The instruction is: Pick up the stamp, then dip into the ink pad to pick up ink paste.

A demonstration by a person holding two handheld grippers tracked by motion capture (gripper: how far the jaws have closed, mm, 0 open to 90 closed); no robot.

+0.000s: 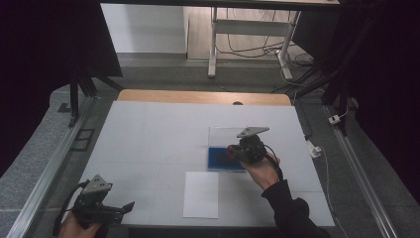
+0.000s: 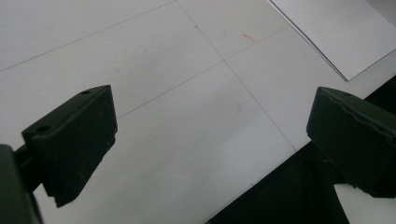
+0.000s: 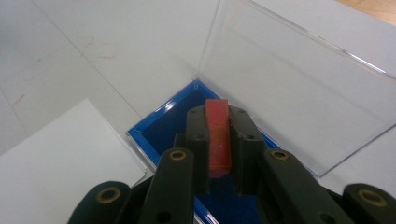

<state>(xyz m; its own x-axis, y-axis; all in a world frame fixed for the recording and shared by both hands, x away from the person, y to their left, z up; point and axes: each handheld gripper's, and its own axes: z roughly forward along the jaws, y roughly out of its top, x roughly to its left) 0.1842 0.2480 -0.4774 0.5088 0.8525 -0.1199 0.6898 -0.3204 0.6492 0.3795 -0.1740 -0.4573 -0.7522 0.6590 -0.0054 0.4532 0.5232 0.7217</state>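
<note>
Two grippers at the table, seen from the high view: left gripper idle near the near-left corner, right gripper over the blue tray right of centre; one white sheet by the near edge

Left gripper view: jaws wide apart, nothing between them, one corner of the sheet

Right gripper view: jaws clamped on one red block, held above the blue tray with its one clear lid raised; block apparently lifted, placing judged yet to come

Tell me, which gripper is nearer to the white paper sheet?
Right. The right gripper hangs just beyond the white paper sheet, over the blue box; the left gripper is farther, off its left side.
</note>
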